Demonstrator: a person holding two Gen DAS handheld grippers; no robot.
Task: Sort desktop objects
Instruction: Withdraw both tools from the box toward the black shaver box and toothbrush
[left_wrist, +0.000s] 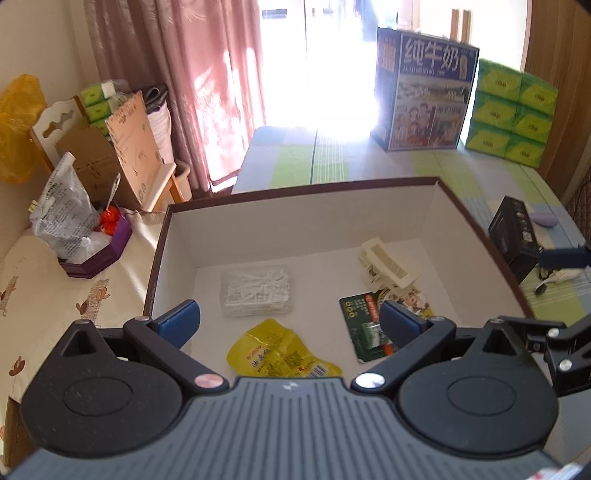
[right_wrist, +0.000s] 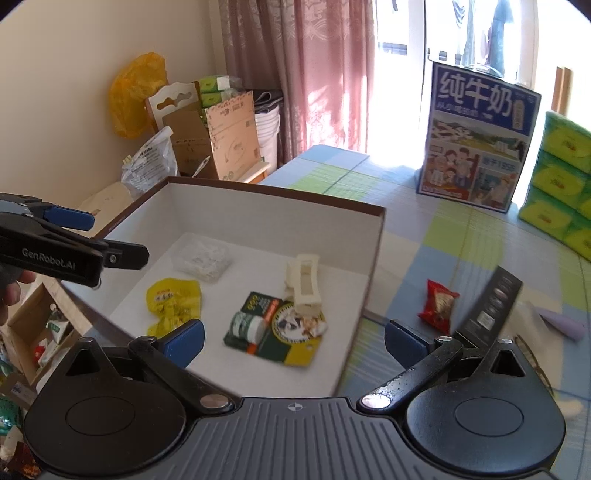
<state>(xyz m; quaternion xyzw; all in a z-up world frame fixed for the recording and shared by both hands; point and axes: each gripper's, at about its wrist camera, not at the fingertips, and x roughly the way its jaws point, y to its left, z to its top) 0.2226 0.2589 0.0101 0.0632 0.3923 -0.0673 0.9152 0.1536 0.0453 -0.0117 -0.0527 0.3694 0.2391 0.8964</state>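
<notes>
Both grippers, left gripper (left_wrist: 290, 325) and right gripper (right_wrist: 293, 341), jaws apart and empty, above white box (left_wrist: 177, 236) on checkered surface (right_wrist: 443, 229) near pink curtain (right_wrist: 314, 74).

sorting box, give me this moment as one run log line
sorting box: yellow packet, floss picks, hair claw, green card | left gripper open | right gripper open | red snack outside

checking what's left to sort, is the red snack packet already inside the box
No, the red snack packet lies on the checked tablecloth outside the box, to its right.
</notes>
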